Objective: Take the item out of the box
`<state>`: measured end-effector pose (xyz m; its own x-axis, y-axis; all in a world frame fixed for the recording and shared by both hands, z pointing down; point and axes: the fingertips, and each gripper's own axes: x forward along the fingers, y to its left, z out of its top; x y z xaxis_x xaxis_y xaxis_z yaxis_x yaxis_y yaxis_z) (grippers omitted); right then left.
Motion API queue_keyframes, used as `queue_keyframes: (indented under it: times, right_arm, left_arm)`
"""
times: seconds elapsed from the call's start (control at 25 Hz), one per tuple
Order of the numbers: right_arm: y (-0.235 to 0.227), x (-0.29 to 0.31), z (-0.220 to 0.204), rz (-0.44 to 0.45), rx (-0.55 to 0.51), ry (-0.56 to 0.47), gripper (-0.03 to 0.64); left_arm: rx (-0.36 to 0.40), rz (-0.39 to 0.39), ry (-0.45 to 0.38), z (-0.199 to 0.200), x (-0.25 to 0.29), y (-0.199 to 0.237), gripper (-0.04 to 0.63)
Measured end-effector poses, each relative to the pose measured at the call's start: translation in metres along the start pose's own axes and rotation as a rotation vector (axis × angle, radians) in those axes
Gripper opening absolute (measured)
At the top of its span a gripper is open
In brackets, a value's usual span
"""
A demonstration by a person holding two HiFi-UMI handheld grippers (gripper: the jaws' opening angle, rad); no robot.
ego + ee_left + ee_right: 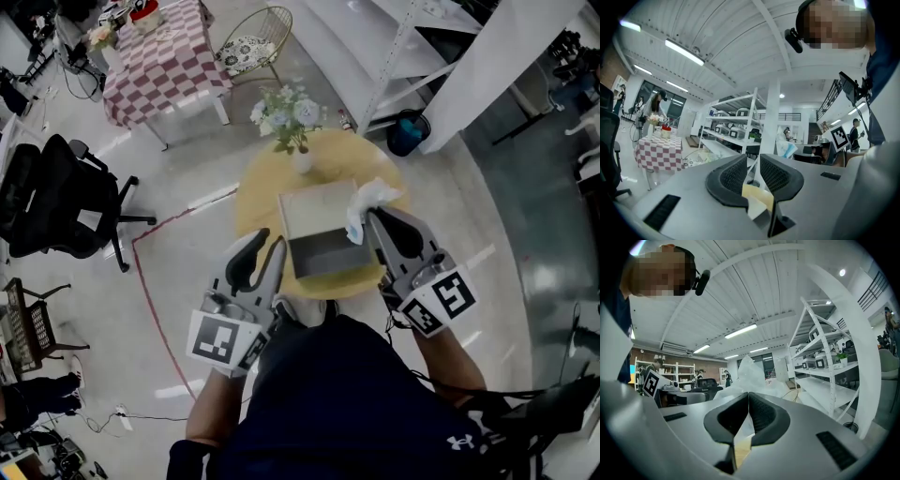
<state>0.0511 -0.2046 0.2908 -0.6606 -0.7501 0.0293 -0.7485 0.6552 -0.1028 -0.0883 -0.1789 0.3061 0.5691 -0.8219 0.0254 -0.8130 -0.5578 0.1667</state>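
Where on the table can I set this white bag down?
Widest bare patch: the table left of the box, below the vase of flowers. A narrow strip lies right of the box. The near edge is crowded by the left gripper and right gripper.

A crumpled white plastic item (368, 202) sticks up at the open grey box's (323, 255) right rim.

From the head we look steeply down on a round yellow wooden table (255, 197); both gripper views tilt upward along their jaws, sharing white metal shelving (732, 118).
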Motion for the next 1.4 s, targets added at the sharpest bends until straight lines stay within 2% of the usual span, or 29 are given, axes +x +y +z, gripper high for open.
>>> queue_keyframes:
  times: [0.2,0.44,1.4]
  right_arm:
    - [-0.001,0.0,-0.002,0.001,0.001,0.006,0.014]
    - [-0.002,0.0,-0.003,0.001,0.001,0.002,0.014]
    - [-0.001,0.005,-0.01,-0.002,0.027,0.002,0.014]
  left_arm:
    - [0.015,-0.006,0.041,-0.008,0.001,0.001,0.097]
    - [-0.005,-0.004,0.016,-0.004,0.006,-0.001,0.097]
    - [-0.014,-0.008,0.043,-0.014,0.006,0.008,0.097]
